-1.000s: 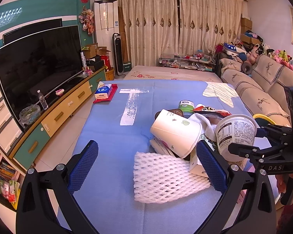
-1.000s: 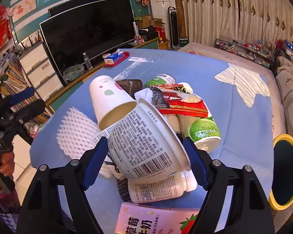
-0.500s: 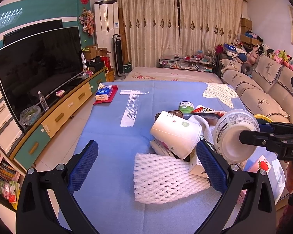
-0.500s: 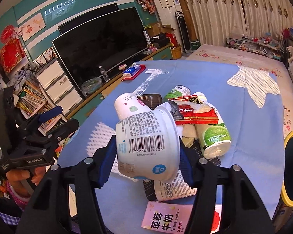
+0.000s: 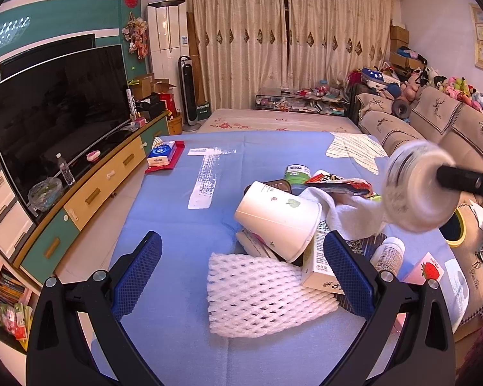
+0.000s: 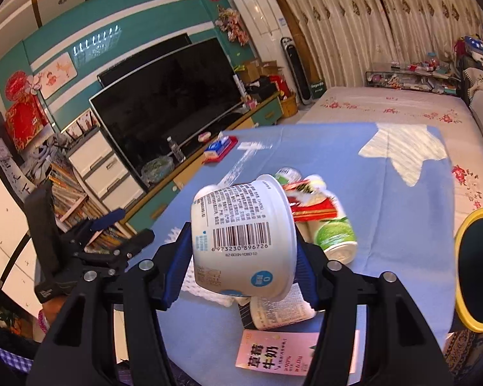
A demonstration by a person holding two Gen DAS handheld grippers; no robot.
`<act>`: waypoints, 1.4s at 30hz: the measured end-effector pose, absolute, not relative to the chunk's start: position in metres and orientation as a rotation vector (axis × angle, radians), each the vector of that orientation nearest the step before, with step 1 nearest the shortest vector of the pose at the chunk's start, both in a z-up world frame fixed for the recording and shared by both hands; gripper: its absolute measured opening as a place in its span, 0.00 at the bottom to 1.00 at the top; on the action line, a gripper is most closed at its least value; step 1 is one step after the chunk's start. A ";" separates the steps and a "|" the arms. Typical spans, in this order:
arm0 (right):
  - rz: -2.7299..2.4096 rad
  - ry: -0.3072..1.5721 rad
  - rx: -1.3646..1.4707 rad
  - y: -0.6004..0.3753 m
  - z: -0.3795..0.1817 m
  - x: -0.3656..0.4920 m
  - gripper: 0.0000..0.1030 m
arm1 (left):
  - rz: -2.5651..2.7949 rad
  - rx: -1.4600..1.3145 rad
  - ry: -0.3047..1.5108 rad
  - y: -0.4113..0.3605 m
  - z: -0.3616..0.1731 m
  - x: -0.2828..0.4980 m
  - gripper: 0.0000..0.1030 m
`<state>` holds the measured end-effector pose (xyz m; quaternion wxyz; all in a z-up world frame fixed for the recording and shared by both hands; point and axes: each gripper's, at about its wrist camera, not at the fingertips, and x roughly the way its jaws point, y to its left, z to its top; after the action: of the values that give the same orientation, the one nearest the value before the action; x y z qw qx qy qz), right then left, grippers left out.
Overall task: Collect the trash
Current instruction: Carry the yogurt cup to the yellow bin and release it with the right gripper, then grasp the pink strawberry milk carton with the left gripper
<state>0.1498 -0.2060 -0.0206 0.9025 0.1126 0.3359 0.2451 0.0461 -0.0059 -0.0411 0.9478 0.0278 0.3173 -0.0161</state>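
Note:
My right gripper [image 6: 241, 260] is shut on a white yogurt tub [image 6: 241, 238] with a barcode and holds it in the air above the trash pile; the tub shows blurred in the left wrist view [image 5: 415, 186]. My left gripper [image 5: 241, 267] is open and empty, low over the blue table [image 5: 183, 225], with a white foam net [image 5: 260, 292] between its fingers. Behind the net lie a white paper cup [image 5: 277, 215] on its side, a carton [image 5: 318, 267], a white cloth [image 5: 344, 212], a red snack wrapper [image 6: 312, 202] and a green can [image 6: 335, 234].
A yellow-rimmed bin [image 6: 476, 267] stands at the table's right edge. A pink strawberry milk carton [image 6: 273, 357] and a small white bottle [image 5: 386, 254] lie near the front right. A red tissue pack [image 5: 164, 157] sits at the far left. A TV [image 5: 54, 109] and a sofa [image 5: 434, 128] flank the table.
My right gripper has lifted the yogurt tub up and to the right, away from the pile. The left gripper has stayed put, open.

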 end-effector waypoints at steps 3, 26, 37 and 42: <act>0.383 0.662 0.268 -0.247 -0.015 0.152 0.53 | -0.054 0.066 0.645 -0.015 -0.041 0.048 0.96; -0.379 0.921 0.465 -0.498 -0.168 0.222 0.64 | -0.269 0.174 0.697 -0.113 -0.058 0.088 0.96; -0.369 0.910 0.463 -0.488 -0.171 0.201 0.76 | -0.504 0.277 0.755 -0.169 -0.071 0.092 0.64; -0.327 0.853 0.436 -0.467 -0.148 0.171 0.77 | -0.700 0.385 0.829 -0.201 -0.087 0.084 0.41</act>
<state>0.1710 -0.4671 -0.1485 0.8747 0.2088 0.4085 -0.1566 0.0844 -0.2005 -0.0865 0.8388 0.1821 0.3920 -0.3310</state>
